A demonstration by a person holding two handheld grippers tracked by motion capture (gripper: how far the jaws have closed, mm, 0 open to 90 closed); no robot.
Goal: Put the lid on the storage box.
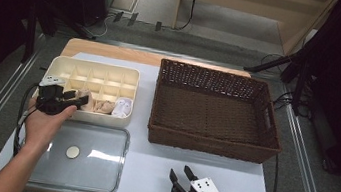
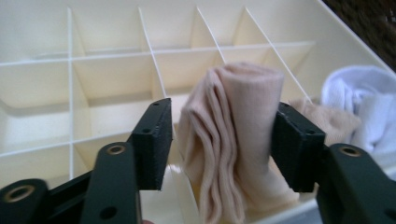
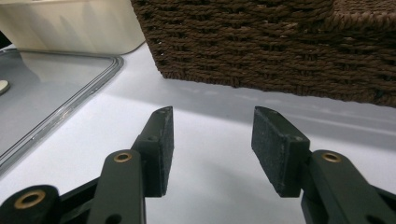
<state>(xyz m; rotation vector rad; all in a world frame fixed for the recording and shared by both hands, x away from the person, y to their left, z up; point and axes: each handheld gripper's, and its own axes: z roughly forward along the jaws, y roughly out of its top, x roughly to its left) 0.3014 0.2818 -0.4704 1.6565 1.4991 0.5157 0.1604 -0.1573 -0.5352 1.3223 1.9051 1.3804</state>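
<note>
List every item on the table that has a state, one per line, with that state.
Divided box: lid off, most compartments empty, near row holds rolled socks.
Beige sock: rolled, upright in its compartment, between the left gripper fingers, a gap at one pad.
White sock: rolled, in a compartment.
Clear lid: flat on the table.
Wicker basket: empty.
Right gripper: open, holding nothing.

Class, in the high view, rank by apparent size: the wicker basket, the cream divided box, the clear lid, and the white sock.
1. Wicker basket
2. Clear lid and cream divided box: too alike to rank
3. White sock
</note>
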